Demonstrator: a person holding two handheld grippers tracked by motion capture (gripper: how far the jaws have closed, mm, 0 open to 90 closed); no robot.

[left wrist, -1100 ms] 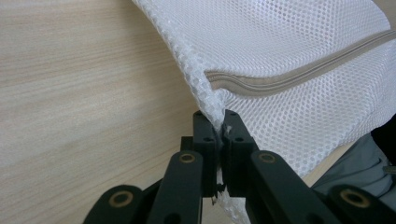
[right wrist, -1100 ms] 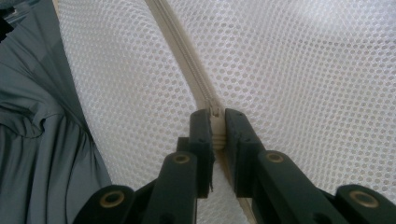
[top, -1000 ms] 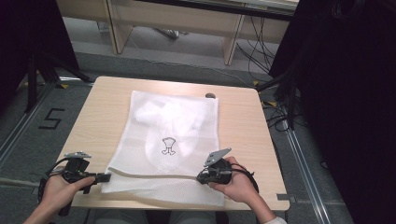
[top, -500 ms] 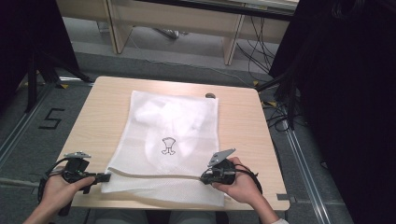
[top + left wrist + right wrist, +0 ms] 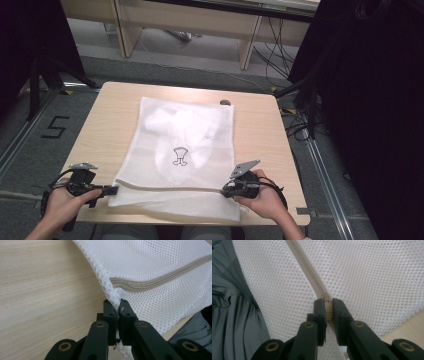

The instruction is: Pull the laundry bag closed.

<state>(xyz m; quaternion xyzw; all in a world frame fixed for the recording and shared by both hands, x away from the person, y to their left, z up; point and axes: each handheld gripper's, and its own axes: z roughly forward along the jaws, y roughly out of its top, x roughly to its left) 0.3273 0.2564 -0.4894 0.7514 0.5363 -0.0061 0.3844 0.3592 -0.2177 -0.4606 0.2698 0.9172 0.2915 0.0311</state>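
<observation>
A white mesh laundry bag (image 5: pixel 185 135) lies flat on the wooden table (image 5: pixel 260 130), with a pale garment and a small dark logo (image 5: pixel 179 156) showing through it. A beige zipper (image 5: pixel 170 187) runs across its near end. My left gripper (image 5: pixel 112 190) is shut on the bag's near left corner; in the left gripper view the jaws (image 5: pixel 117 305) pinch the mesh edge just below the zipper's end (image 5: pixel 160 281). My right gripper (image 5: pixel 225 190) is shut at the zipper's right end; the right gripper view has its jaws (image 5: pixel 327 305) clamped on the zipper's beige pull, and the zipper (image 5: pixel 304 265) runs away from them.
A small dark object (image 5: pixel 225 102) sits near the table's far edge. The bag's near end hangs slightly over the front edge, above the person's grey trousers (image 5: pixel 232 315). Desks and cables stand on the floor beyond, and a "5" mark (image 5: pixel 54 129) lies at the left.
My right gripper has shifted a little to the right along the zipper line. The left gripper and the bag's corner have stayed put.
</observation>
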